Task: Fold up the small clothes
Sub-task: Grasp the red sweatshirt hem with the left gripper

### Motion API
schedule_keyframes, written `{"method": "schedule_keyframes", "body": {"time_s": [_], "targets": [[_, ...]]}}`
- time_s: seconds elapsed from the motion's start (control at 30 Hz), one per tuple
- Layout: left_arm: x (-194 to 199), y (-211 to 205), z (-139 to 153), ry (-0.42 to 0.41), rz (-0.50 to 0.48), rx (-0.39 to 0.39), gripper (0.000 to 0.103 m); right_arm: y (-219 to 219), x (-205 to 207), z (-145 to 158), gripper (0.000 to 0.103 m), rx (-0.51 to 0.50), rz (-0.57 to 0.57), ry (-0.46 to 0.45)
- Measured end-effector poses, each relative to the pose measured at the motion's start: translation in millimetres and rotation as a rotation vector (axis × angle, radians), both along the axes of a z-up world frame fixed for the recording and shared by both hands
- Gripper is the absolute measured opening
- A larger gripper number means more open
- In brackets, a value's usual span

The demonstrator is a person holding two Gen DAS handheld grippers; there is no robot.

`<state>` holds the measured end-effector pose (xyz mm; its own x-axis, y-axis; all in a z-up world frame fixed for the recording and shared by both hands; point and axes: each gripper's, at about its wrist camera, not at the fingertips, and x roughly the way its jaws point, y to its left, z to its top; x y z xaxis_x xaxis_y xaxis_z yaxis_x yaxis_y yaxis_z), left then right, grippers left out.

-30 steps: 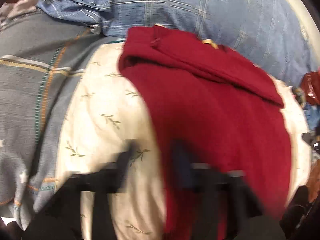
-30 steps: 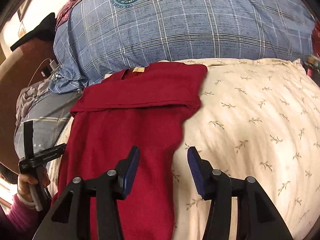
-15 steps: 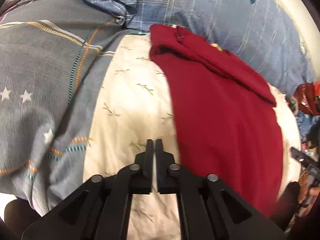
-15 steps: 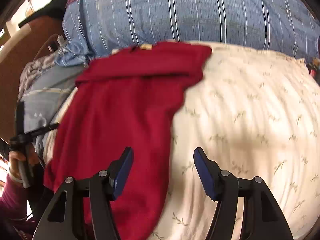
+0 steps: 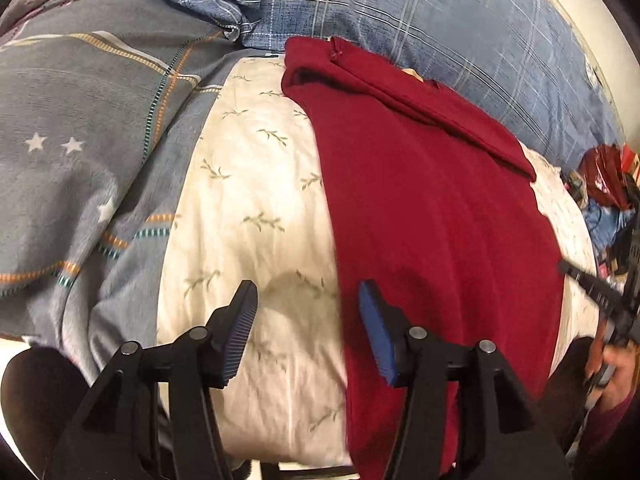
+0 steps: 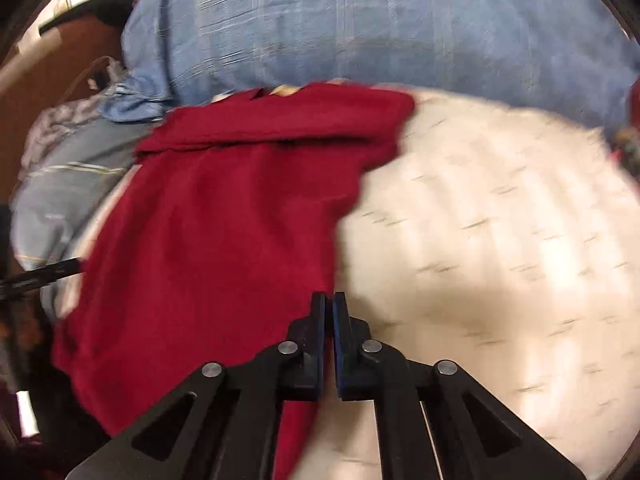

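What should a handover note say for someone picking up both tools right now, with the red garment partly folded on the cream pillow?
Left tool: open, empty, hovering over the cream pillow, just off the left long edge of the red garment.
Right tool: shut, at the garment's right edge near the hem; the view is blurred, so whether cloth is pinched cannot be told.
Red garment: lies lengthwise on the pillow, far end against the blue plaid bedding.
Done: far end folded over into a band across the garment.
Left: probably fold the long body up from the hem and square it.
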<state>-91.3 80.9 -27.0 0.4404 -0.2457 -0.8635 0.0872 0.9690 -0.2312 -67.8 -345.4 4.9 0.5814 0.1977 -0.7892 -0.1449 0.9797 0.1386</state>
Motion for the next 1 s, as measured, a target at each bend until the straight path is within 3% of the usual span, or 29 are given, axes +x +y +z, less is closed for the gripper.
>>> {"method": "schedule_keyframes", "body": {"time_s": [0.13,0.2,0.27,0.33,0.43,0.67,1.0], "targets": [[-9,-6,-4,0.021,-0.024,0.012,0.056,-10,0,-7,0.004,0.102,-0.001,0.043],[-13,-12,-5,0.025,-0.047,0.024,0.056,-12,-7,-3,0.013,0.17,0.003,0.047],[-18,-16,-8,0.028,-0.068,0.038,0.058,-16,-13,-4,0.039,0.258,0.022,0.095],[-23,-20,-10,0.031,-0.082,0.051,0.059,-16,-23,-6,0.052,0.283,0.051,0.122],[-29,-22,-10,0.039,-0.082,0.043,0.059,-10,-40,-15,0.053,0.254,0.1,0.175],[-34,-23,-10,0.044,-0.062,0.04,0.059,-3,-55,-36,0.054,0.3,0.145,0.253],[-34,-31,-12,0.03,-0.053,0.055,0.059,2,-56,-38,0.059,0.313,0.153,0.25]]}}
